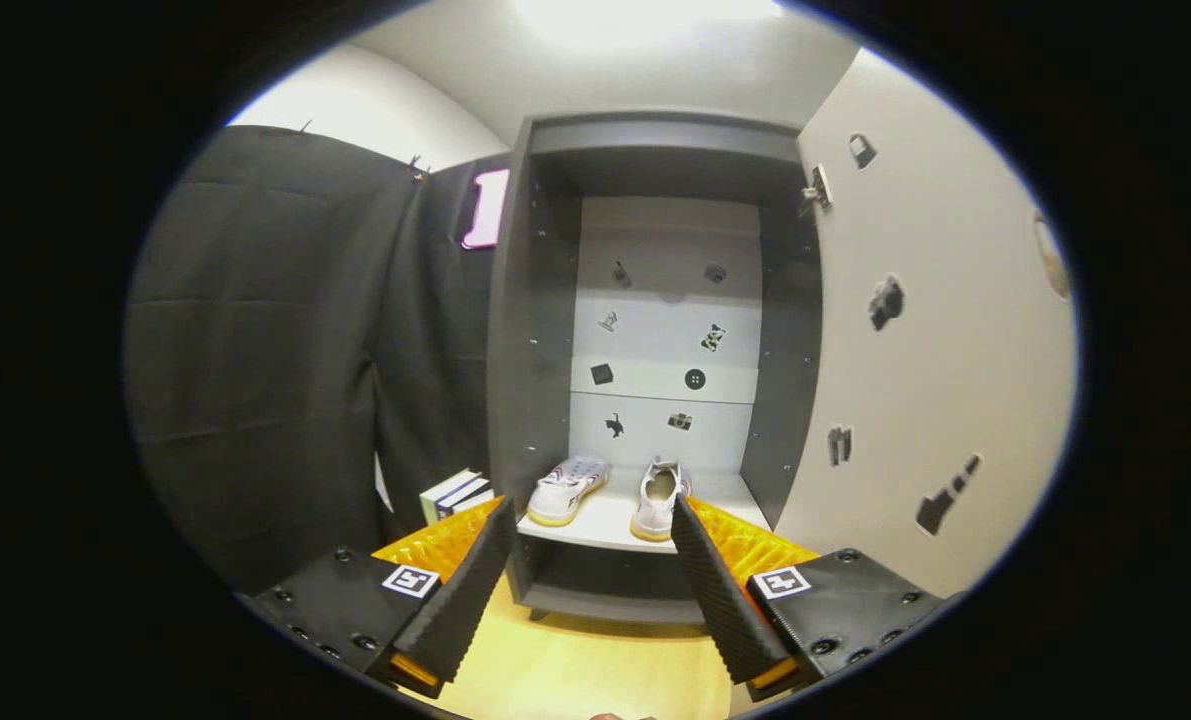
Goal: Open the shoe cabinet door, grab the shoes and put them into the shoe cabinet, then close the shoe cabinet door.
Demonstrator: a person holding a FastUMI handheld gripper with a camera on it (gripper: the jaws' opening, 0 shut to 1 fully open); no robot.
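The grey shoe cabinet [525,330] stands straight ahead with its white door [945,380] swung wide open to the right. Two white shoes rest on its lowest shelf [605,520]: the left shoe [565,488] angled heel toward me, the right shoe [658,497] pointing inward, heel toward me. My gripper [590,515] is open, its fingers spread wide, with nothing between them. The fingertips [498,520] hover just in front of the shelf edge, short of the shoes.
A few books [455,493] stand on the floor left of the cabinet, against the black cloth wall. A wooden floor [575,670] lies below the fingers. The cabinet's upper part is one tall cavity with small stickers on its back panel.
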